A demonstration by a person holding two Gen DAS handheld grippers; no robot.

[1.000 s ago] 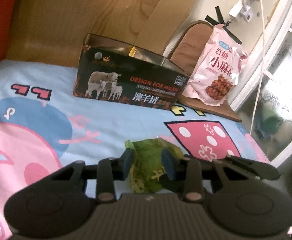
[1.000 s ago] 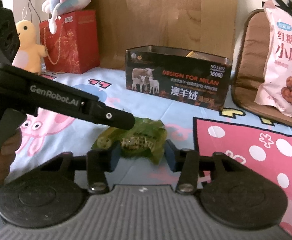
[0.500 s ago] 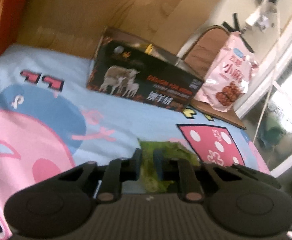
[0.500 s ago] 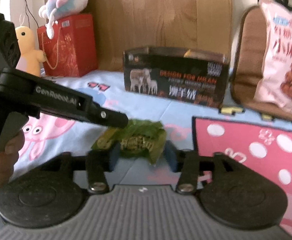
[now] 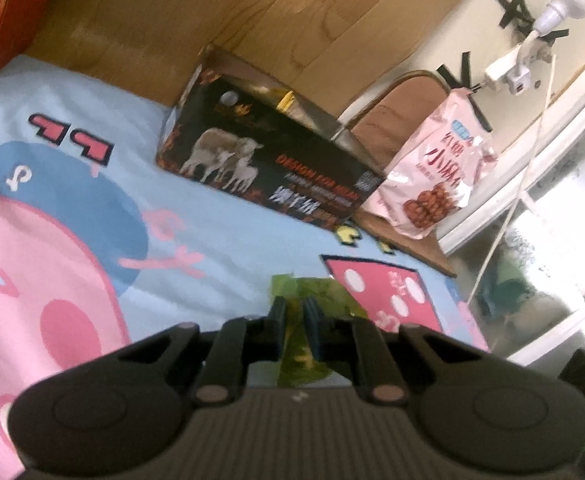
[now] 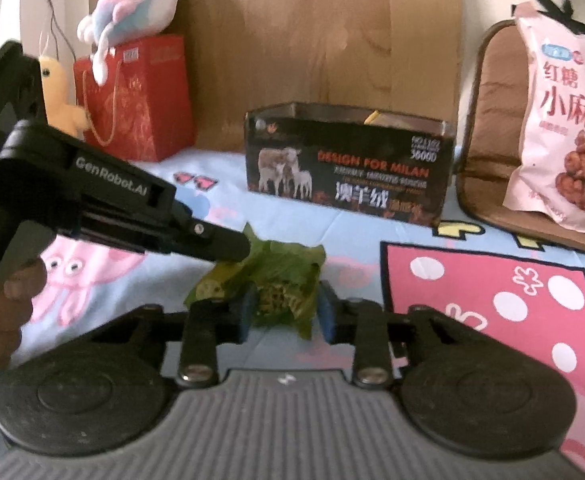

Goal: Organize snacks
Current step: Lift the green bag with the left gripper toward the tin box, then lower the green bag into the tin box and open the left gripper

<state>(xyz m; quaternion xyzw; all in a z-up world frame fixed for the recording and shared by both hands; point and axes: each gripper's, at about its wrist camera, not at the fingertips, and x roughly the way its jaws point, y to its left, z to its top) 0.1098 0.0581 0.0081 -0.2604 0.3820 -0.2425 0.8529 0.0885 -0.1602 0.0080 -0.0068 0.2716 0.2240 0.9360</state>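
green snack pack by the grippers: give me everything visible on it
The green snack pack is a small, crinkled, translucent green wrapper with brownish contents showing through. It lies on the cartoon-print sheet, in front of the black open-top box. The left gripper is pinching one end; the right gripper straddles it, open.

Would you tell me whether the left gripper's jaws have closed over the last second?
Yes. The left gripper narrowed its jaws onto the green snack packet.
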